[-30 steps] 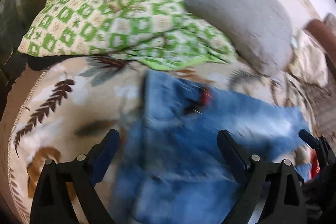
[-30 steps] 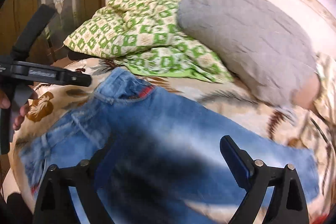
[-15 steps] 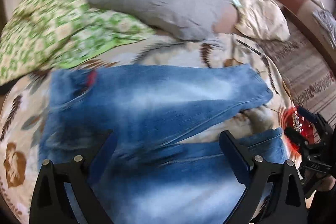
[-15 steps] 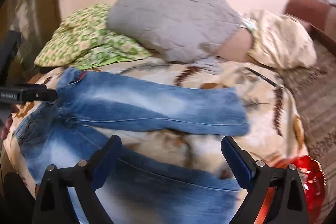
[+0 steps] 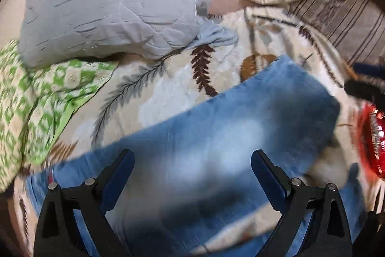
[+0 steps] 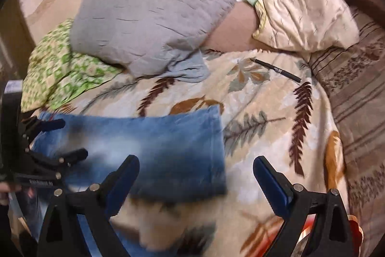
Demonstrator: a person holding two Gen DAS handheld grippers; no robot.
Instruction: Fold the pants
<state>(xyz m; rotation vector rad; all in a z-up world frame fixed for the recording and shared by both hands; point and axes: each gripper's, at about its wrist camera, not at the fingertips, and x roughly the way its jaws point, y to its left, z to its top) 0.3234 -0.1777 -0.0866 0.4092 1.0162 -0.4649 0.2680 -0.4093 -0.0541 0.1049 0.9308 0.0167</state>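
Note:
Blue jeans (image 5: 216, 136) lie spread flat on a leaf-print blanket (image 5: 168, 93), one leg running toward its hem at the right. My left gripper (image 5: 192, 160) hovers open above the middle of that leg, nothing between its fingers. In the right wrist view the same jeans (image 6: 149, 143) end in a hem near the centre. My right gripper (image 6: 196, 166) is open over that hem edge and the blanket (image 6: 264, 127). The left gripper (image 6: 69, 139) shows at the left edge, also open above the denim.
A grey pillow (image 6: 149, 16) and a green checked cloth (image 6: 60, 64) lie at the back. A cream pillow (image 6: 300, 11) sits at the right, a black pen (image 6: 276, 70) on the blanket before it. A red shiny object (image 5: 370, 136) is at the right edge.
Both grippers have swept right along the jeans, from the waistband toward the leg hems. The cameras have also dropped closer to the fabric. Both stayed open.

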